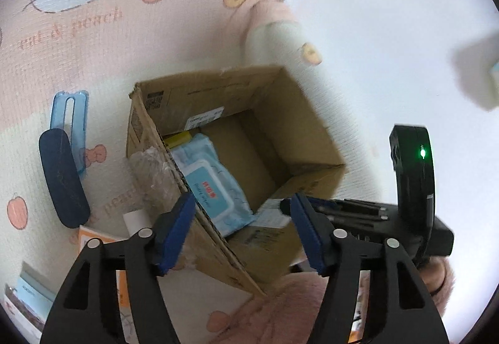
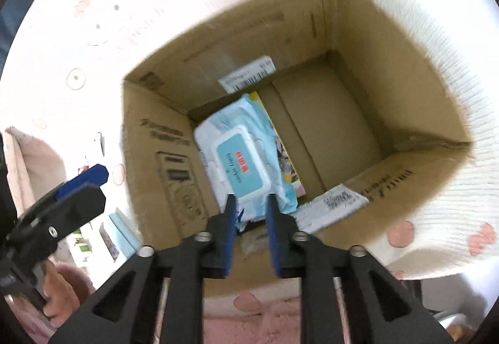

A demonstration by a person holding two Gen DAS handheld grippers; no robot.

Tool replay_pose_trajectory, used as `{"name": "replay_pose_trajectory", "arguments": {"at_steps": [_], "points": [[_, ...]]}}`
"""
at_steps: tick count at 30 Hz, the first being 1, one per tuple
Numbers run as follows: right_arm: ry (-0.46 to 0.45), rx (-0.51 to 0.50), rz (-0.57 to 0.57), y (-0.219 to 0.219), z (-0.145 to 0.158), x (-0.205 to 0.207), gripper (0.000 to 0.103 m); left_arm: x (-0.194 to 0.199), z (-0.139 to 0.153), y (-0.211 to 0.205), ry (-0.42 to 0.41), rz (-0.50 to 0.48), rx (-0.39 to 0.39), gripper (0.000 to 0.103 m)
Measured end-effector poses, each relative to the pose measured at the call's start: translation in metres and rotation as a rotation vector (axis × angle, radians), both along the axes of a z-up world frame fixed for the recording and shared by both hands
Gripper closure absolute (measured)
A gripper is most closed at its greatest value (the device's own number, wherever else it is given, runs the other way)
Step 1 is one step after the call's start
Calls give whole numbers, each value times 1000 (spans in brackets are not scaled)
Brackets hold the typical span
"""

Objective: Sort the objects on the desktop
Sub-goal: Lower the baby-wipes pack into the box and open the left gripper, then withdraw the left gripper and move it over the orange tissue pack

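Observation:
An open cardboard box [image 1: 299,132] [image 2: 358,41] stands on a pink cartoon-print cloth. A blue wet-wipes pack [image 1: 207,186] [image 2: 241,157] lies on its floor, on top of a yellow flat item [image 2: 288,166]. My left gripper [image 1: 241,219] is open wide above the box's near corner, and the box wall's edge runs between its fingers. Over the near end of the pack, my right gripper [image 2: 251,206] points steeply down into the box. Its jaws stand at a narrow gap with nothing pressed between them.
Left of the box lie a dark blue glasses case [image 1: 62,178], a clear blue case [image 1: 70,116], crumpled clear plastic [image 1: 152,169], a white tube [image 1: 134,220] and booklets [image 1: 90,239]. The right gripper's black housing [image 1: 411,175] hangs at the box's right. A hand [image 2: 59,291] grips the left tool.

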State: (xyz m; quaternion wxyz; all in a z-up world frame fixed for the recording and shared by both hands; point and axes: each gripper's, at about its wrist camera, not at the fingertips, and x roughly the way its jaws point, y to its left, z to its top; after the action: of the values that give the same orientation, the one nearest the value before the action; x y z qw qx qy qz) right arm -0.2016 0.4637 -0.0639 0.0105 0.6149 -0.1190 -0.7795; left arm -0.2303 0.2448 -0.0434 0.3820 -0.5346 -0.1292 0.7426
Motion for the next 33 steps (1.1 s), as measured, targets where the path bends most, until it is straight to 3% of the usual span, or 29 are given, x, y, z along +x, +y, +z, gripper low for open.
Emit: {"name": "replay_pose_trajectory", "arguments": {"at_steps": [2,3,9,16,20,24,29,33], "points": [[38,13,-11,-9,15,10,28,9,10,-15,33,5,25,32],[69,26,-20,-17,25,18,24,14,15,-24,56,9,27,32],[153,129,85,-78,51,44,23,41,28,-67,174,35,-8,31],[269,152,193,-147,54,69,23,68,28,-126,282,85,3,31],[336,166,253,-178,53,81,23,77,20,-158,295,107,20,31],[345,136,292,-201,46,86,23,82,13,-187,305,142,-7,31],[339,77,283,-216,30,94,23,84,1,-209,330,150,-93,31],[330,10,240,-222,12,98,23,80,-15,-231,281,170,-70,31]]}}
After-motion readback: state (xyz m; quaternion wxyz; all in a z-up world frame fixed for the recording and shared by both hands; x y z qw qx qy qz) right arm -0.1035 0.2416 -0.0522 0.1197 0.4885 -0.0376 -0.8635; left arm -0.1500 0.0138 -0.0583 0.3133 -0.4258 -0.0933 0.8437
